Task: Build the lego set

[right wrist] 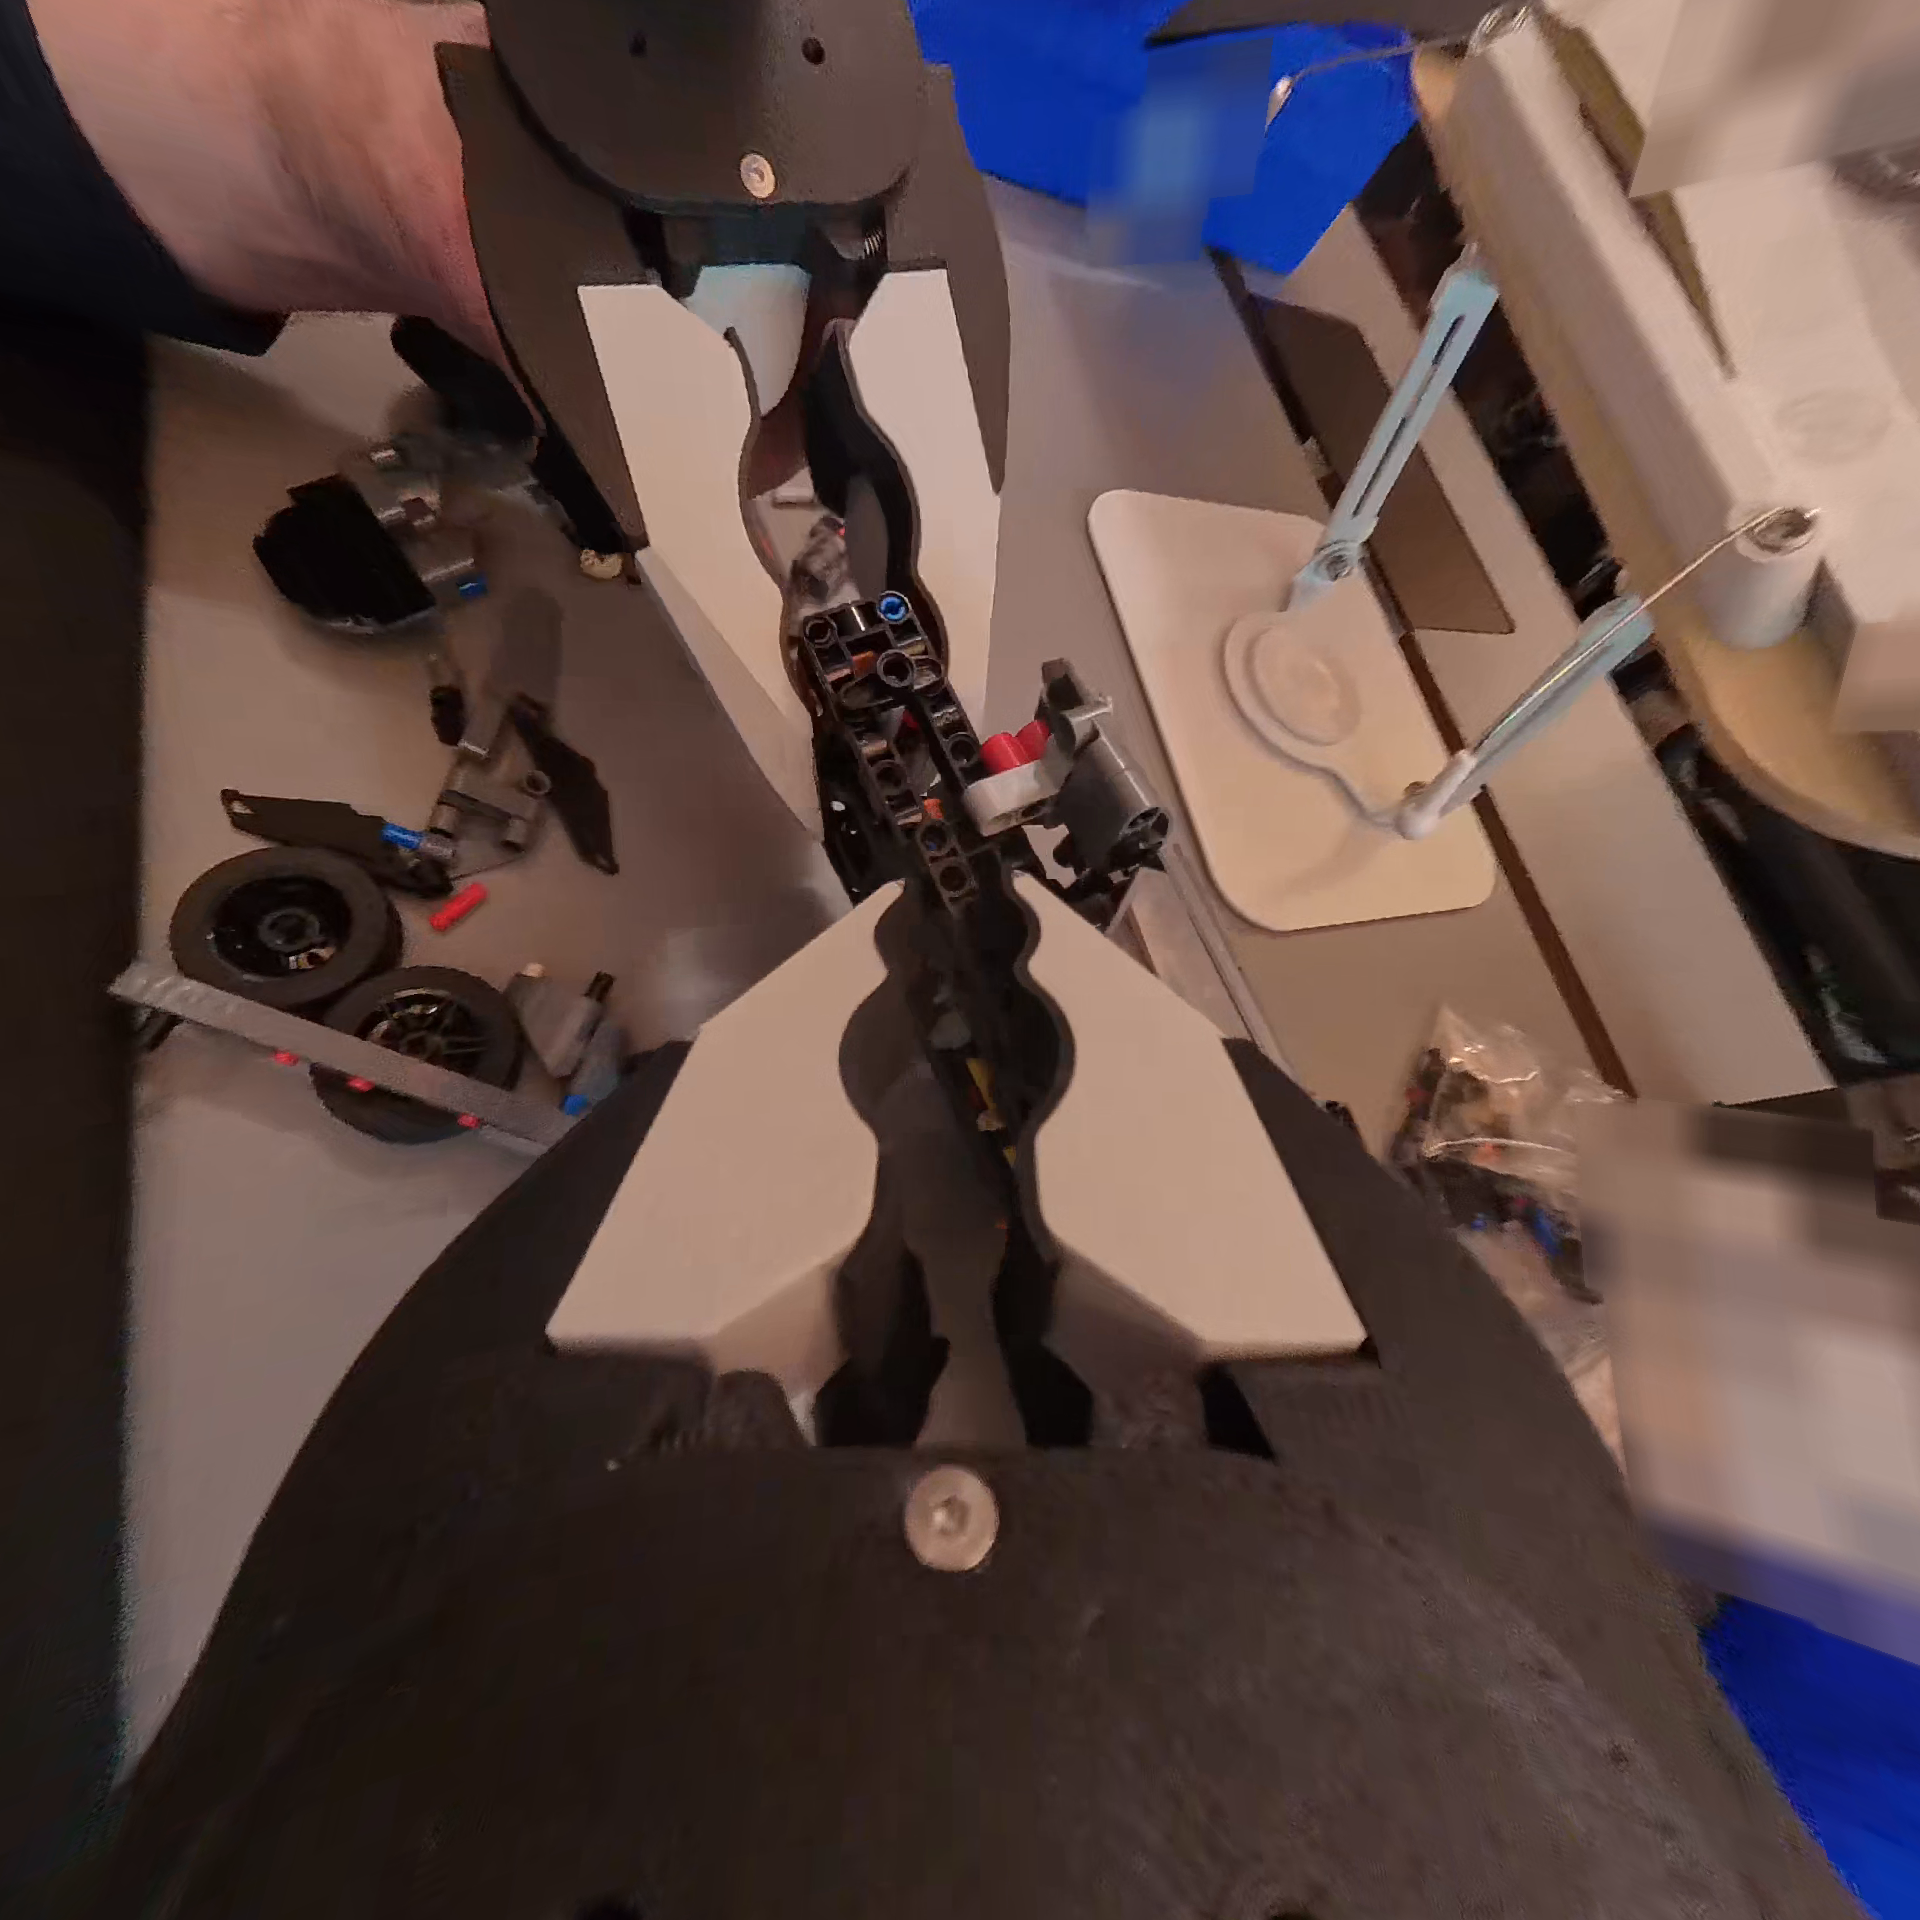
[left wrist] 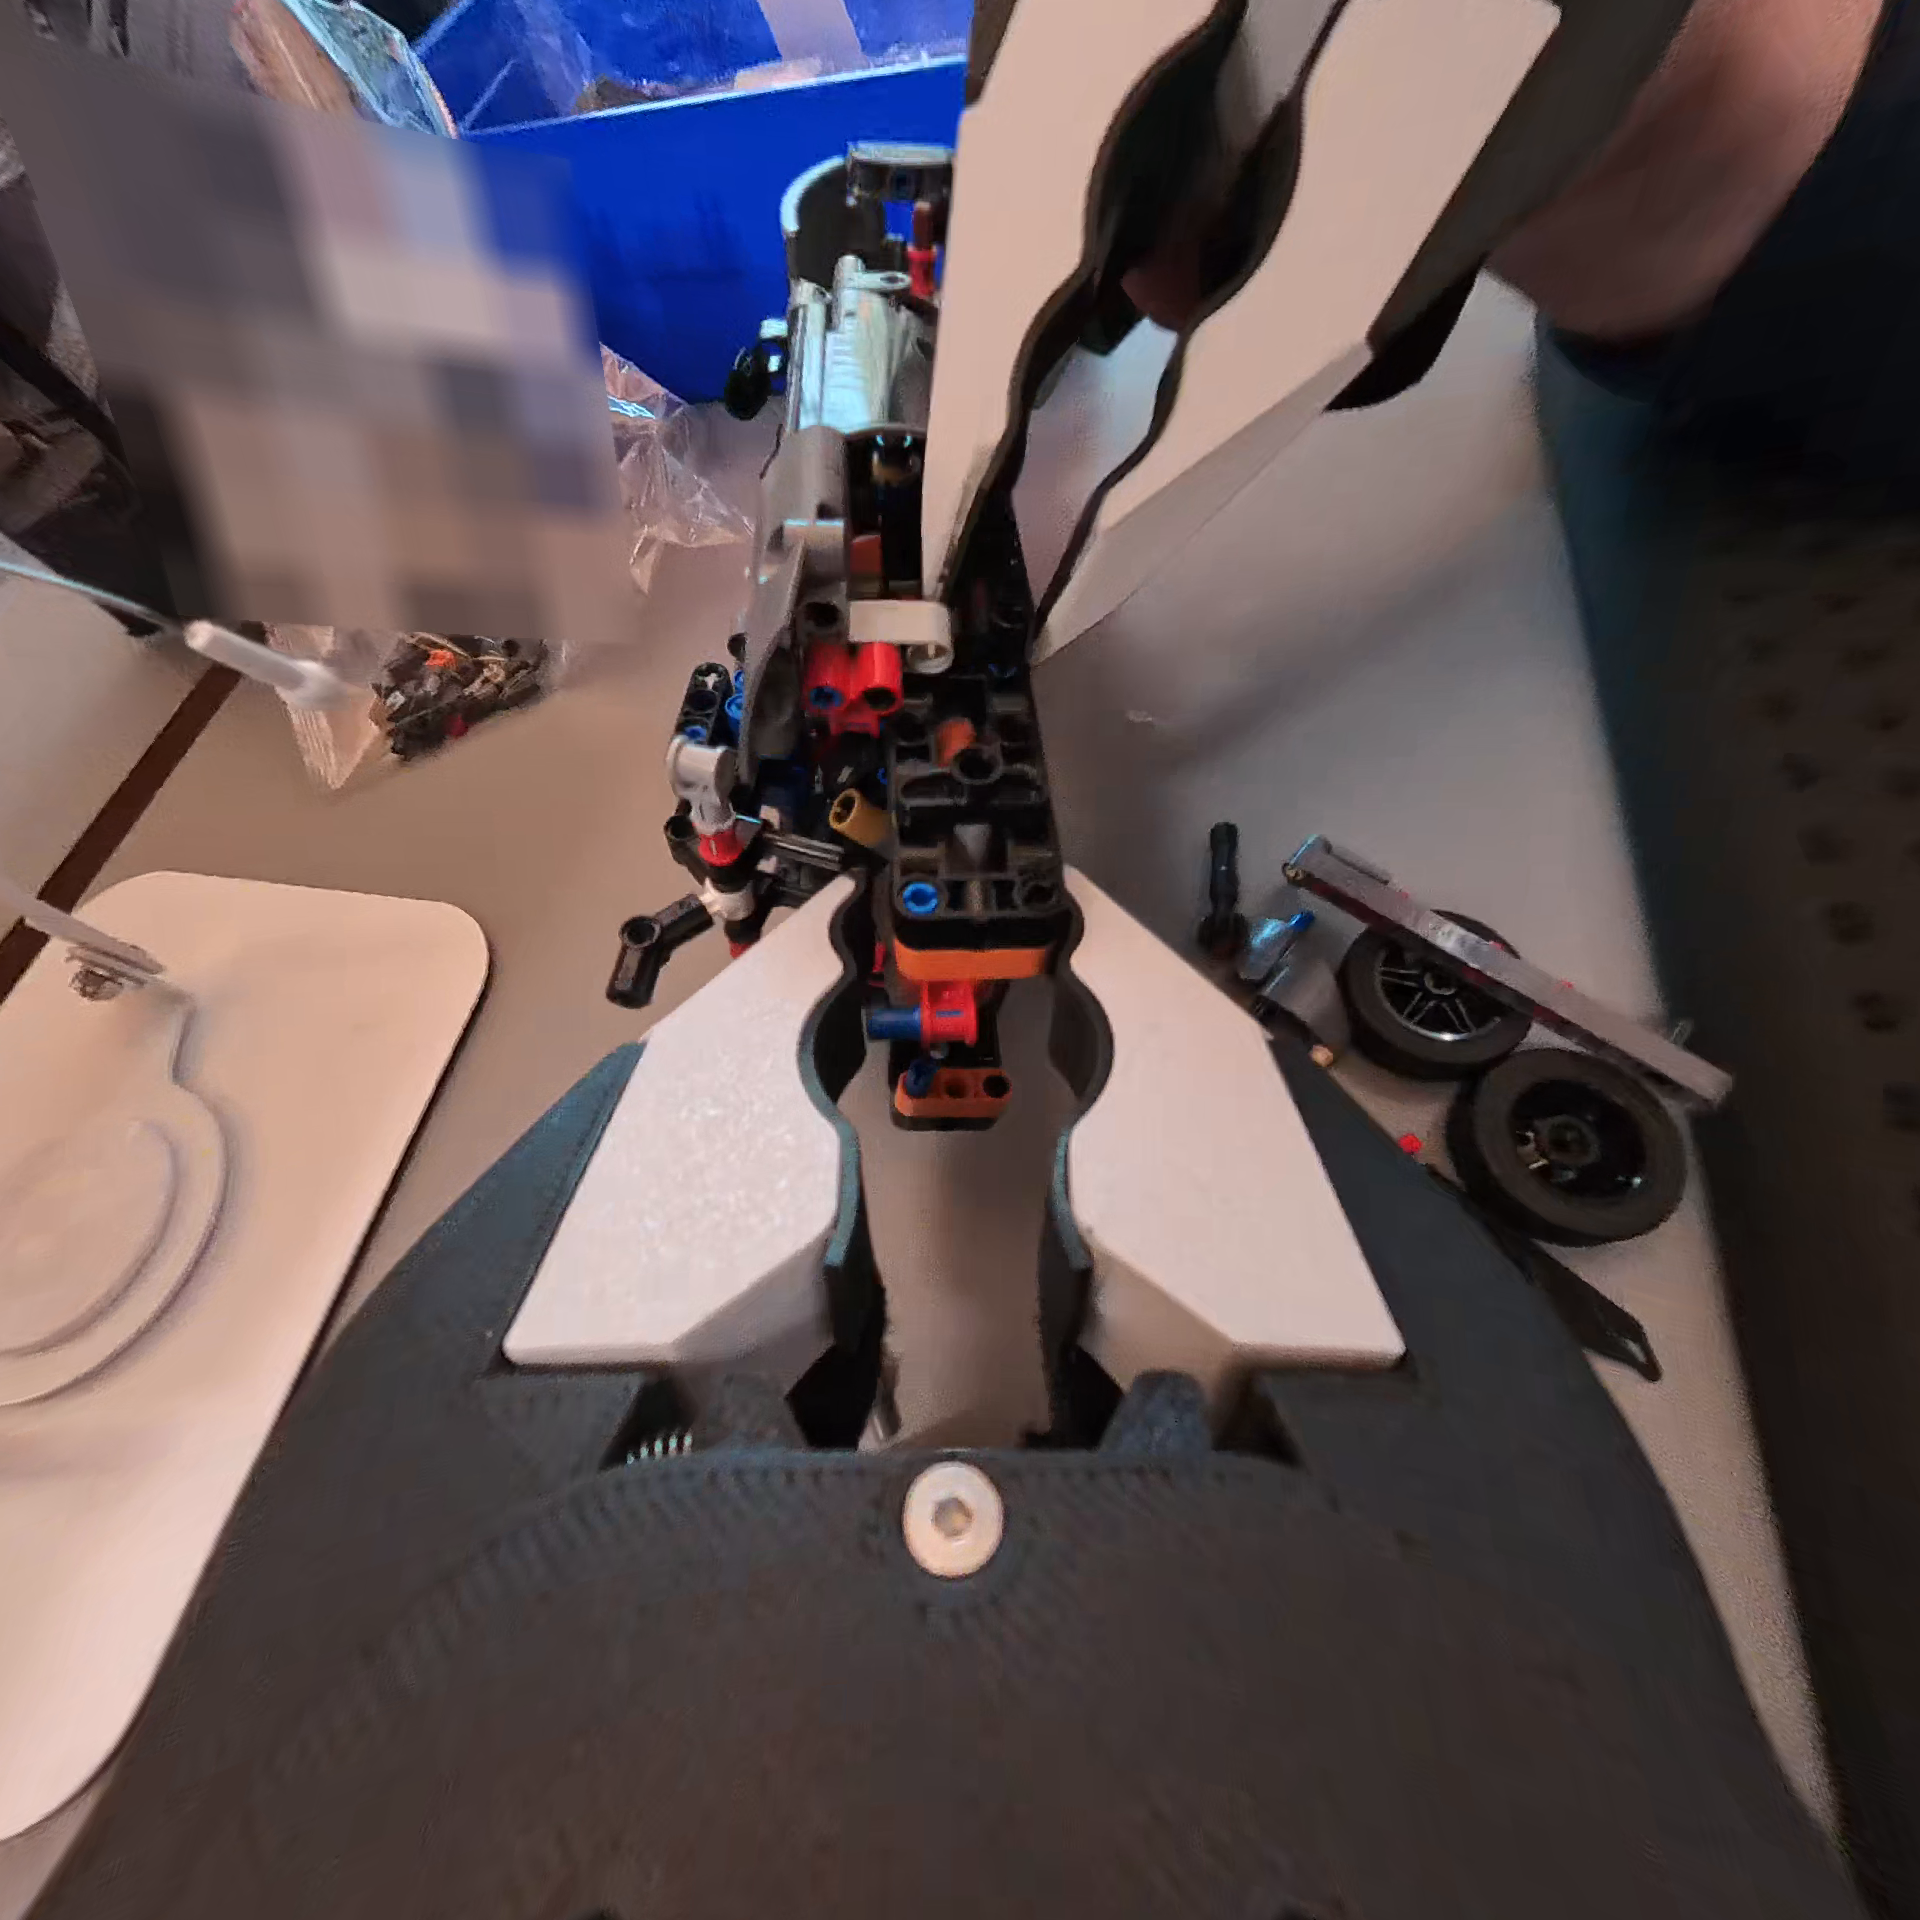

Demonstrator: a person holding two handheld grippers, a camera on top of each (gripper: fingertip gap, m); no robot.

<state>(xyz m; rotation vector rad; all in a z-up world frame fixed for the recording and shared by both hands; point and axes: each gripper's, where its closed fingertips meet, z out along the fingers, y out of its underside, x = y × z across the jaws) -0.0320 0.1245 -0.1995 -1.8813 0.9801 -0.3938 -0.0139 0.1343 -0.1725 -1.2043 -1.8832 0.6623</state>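
A half-built Lego Technic model [left wrist: 977,790] of black frames with red, blue, orange and grey parts hangs above the table between both grippers. My left gripper [left wrist: 961,904] is shut on its near end, by the orange piece [left wrist: 966,961]. My right gripper [left wrist: 987,613] comes in from the top and is shut on the far part of the model. In the right wrist view, my right gripper [right wrist: 956,894] clamps the black frame [right wrist: 940,831], and the left gripper [right wrist: 883,665] holds the opposite end.
Two black wheels [left wrist: 1569,1143] and a long grey beam [left wrist: 1507,966] lie on the table to the right. Loose black panels [right wrist: 520,790] and a red pin [right wrist: 457,906] lie near them. A bag of parts [left wrist: 457,675], a blue bin [left wrist: 675,208] and a white stand base [left wrist: 208,1091] are to the left. Tip to tip, the grippers are about 4 centimeters apart.
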